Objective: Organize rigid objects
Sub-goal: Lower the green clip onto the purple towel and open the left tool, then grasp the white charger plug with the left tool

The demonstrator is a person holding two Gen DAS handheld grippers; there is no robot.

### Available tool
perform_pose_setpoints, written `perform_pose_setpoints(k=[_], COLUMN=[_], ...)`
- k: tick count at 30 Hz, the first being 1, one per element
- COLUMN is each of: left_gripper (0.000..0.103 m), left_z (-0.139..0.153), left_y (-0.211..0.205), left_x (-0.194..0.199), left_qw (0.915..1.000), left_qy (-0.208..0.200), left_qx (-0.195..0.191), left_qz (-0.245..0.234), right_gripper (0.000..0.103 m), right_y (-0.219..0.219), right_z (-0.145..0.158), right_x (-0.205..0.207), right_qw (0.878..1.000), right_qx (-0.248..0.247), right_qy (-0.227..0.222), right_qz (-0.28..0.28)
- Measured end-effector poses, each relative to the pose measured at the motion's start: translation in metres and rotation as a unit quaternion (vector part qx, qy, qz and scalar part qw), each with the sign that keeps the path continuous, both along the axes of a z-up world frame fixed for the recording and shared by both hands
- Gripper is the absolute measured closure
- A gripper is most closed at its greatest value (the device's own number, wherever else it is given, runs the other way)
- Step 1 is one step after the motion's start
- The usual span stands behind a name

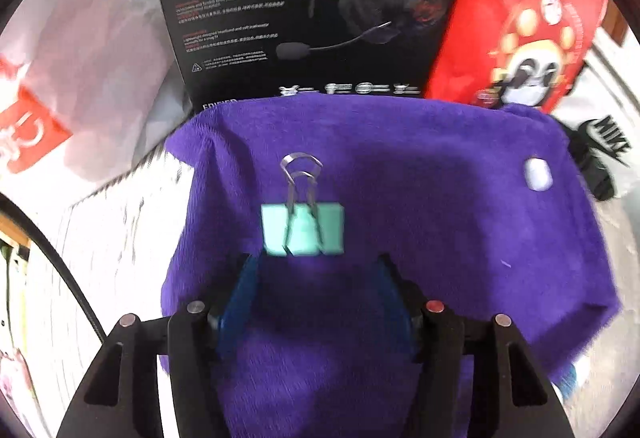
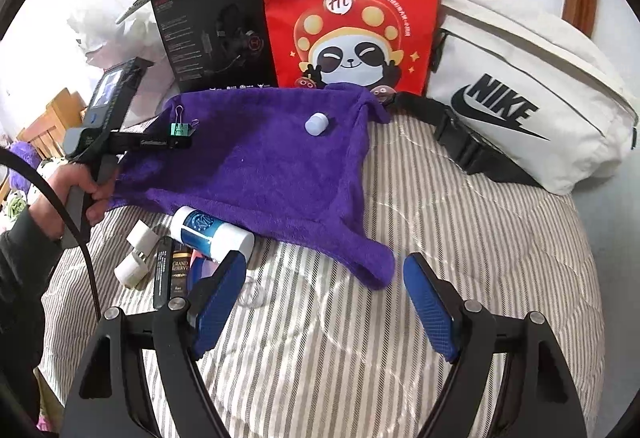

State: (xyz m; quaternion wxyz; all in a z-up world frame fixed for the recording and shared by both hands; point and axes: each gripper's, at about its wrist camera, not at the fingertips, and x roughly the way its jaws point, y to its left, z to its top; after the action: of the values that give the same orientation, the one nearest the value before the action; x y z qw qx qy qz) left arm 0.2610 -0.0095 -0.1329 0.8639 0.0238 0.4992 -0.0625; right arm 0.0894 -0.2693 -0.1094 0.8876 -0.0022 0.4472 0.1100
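A green binder clip lies on a purple towel, just ahead of my open left gripper. The clip also shows in the right wrist view at the left gripper's fingertips. A small white cap-like object rests on the towel. My right gripper is open and empty above the striped bedding, near the towel's front corner. A white and blue bottle lies at the towel's near edge.
A black headset box, a red panda bag and a white Nike bag stand behind the towel. White plugs, a dark box and small items lie left of my right gripper. White plastic bag at left.
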Motion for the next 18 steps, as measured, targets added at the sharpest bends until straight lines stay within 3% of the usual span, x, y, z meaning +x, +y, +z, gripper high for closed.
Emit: perform_pose_setpoints(k=[6, 8, 11, 14, 18], left_gripper=[0.046, 0.046, 0.046, 0.046, 0.046], left_z=[0.038, 0.043, 0.038, 0.030, 0.014], left_y=[-0.020, -0.026, -0.035, -0.019, -0.017], left_x=[-0.069, -0.096, -0.117, -0.143, -0.140], left_qw=[0.9991, 0.9987, 0.9981, 0.9977, 0.9971], left_qy=[-0.022, -0.017, 0.003, 0.014, 0.029], left_qx=[0.010, -0.007, -0.018, -0.002, 0.016], left_qz=[-0.035, -0.048, -0.059, -0.066, -0.068], right_gripper=[0.023, 0.023, 0.023, 0.023, 0.023], right_y=[-0.008, -0.010, -0.011, -0.011, -0.012], right_z=[0.011, 0.013, 0.014, 0.015, 0.018], right_x=[-0.018, -0.027, -0.036, -0.044, -0.054], right_qw=[1.000, 1.000, 1.000, 1.000, 1.000], right_qx=[0.006, 0.009, 0.009, 0.007, 0.012], right_qy=[-0.008, -0.008, -0.010, -0.008, -0.010], right_qz=[-0.016, -0.019, -0.021, -0.024, -0.026])
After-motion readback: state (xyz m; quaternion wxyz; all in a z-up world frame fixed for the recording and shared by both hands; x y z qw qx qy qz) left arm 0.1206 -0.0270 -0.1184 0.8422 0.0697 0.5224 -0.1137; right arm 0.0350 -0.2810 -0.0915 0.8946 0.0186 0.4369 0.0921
